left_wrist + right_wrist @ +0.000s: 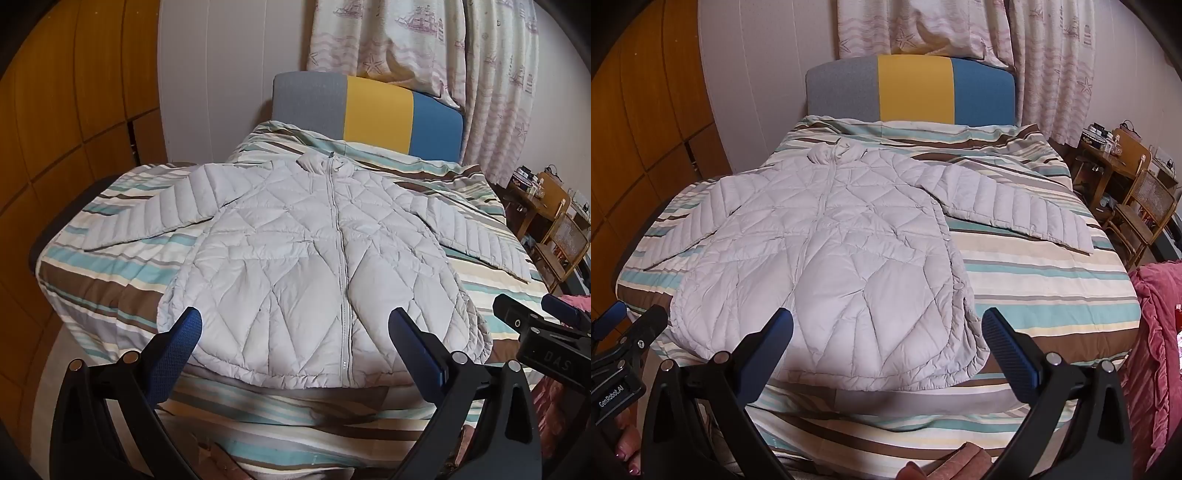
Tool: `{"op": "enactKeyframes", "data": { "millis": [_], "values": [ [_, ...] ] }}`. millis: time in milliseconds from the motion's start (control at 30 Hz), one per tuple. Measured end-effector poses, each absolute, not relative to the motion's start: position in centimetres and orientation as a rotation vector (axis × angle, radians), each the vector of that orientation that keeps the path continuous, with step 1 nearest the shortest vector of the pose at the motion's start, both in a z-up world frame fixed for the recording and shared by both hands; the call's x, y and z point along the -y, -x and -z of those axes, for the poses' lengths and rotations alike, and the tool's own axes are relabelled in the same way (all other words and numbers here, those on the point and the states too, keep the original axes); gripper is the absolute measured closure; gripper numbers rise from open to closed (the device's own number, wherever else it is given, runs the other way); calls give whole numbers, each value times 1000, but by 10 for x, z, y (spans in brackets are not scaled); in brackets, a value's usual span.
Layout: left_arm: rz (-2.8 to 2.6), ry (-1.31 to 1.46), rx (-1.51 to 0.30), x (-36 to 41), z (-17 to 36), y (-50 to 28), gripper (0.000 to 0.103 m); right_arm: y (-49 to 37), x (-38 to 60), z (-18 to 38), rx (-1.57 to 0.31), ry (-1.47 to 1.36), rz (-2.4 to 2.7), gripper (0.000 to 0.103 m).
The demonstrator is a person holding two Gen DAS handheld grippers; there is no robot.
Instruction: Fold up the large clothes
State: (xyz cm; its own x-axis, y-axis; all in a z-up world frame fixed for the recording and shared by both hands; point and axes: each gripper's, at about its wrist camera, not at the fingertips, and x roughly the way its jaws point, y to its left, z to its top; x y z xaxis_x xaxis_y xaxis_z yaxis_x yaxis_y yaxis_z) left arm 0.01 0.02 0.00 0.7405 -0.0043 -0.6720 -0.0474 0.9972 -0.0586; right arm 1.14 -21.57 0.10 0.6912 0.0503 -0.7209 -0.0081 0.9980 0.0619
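Note:
A light grey quilted puffer jacket [295,251] lies flat and zipped on the striped bed, collar toward the headboard, both sleeves spread out to the sides. It also shows in the right wrist view [827,258]. My left gripper [295,325] is open and empty, hovering over the jacket's hem near the zip. My right gripper [886,325] is open and empty, above the hem's right corner. The right gripper's body shows at the right edge of the left wrist view [535,332]. The left gripper's body shows at the left edge of the right wrist view [624,343].
The bed's striped cover [1034,280] reaches a grey, yellow and blue headboard [912,92]. A wooden wardrobe [66,147] stands on the left. Wooden chairs and a cluttered desk [1137,192] stand on the right. A pink blanket [1156,332] lies at the right edge.

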Motion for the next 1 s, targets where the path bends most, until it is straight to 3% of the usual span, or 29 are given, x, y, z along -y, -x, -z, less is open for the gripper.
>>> {"op": "enactKeyframes", "data": {
  "millis": [1000],
  "values": [
    [-21, 79, -739, 0, 0, 0, 3, -11, 214, -1, -812, -54, -33, 2]
  ]
}}
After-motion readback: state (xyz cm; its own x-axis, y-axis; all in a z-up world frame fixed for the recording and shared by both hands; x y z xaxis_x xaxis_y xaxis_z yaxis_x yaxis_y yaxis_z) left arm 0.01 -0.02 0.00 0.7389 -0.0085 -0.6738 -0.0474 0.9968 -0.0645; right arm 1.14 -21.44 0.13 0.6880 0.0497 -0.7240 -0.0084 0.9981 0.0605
